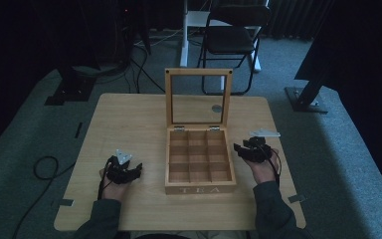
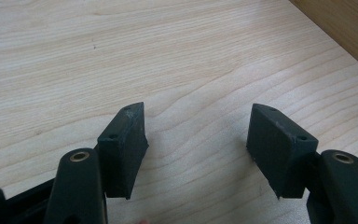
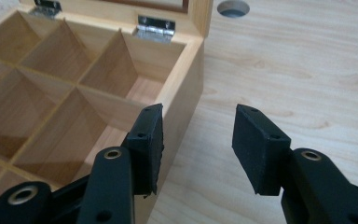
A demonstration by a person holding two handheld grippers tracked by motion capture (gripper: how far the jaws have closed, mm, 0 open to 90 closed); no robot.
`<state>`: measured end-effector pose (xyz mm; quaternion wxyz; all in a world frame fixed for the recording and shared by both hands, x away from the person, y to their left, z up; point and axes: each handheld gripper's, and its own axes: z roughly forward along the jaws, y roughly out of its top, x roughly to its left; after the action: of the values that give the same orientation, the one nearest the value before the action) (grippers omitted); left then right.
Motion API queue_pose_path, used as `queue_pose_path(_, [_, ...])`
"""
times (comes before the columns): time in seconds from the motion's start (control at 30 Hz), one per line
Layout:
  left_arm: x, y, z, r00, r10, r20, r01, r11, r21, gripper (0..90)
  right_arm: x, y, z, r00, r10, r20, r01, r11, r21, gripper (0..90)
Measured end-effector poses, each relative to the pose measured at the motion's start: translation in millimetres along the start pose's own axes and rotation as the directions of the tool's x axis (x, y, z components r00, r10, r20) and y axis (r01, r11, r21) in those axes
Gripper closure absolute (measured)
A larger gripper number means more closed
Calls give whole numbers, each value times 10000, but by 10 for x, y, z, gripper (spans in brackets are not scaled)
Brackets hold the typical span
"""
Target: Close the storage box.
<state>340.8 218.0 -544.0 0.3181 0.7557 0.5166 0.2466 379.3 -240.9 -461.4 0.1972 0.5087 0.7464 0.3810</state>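
- Right gripper (image 3: 198,147), jaws apart and empty, hangs beside the tea box (image 1: 200,188); a careless nudge might shift it.
- Left gripper (image 2: 198,149), likewise open and empty, sits left of the box.
- The raised lid (image 1: 198,73) could drop shut if bumped.

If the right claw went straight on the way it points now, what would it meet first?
Probably the right wall of the open wooden tea box: the right claw, open, straddles that edge, one pad over the compartments, the other over the light wooden table. Depth is unclear.

"TEA" in pale capitals, on the front wall of the wooden box (image 1: 200,189)
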Motion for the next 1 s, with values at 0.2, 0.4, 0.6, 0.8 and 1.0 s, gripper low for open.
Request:
queue_pose_path(0.2, [-21,-3,-3,9998,132,-134,-133,9999,-54,377,-27,119,-11,9999,101,-139,-102,9999,-87,517])
queue_pose_path(0.4, [8,-1,3,10000,-71,50,71,10000,10,375,-41,223,18,9995,15,-316,-16,10000,-34,493])
queue_pose_path(0.6, [15,0,7,9998,-177,52,177,9998,32,360,-26,329,20,9992,-232,-315,229,9997,-80,482])
queue_pose_path(0.8, [29,2,10,9996,-262,48,262,9996,85,339,-9,418,50,9987,-451,-237,451,9990,-15,449])
queue_pose_path(1.0, [32,2,11,9996,-271,73,271,9996,98,337,-6,571,98,9972,-166,-725,155,9998,-151,412])
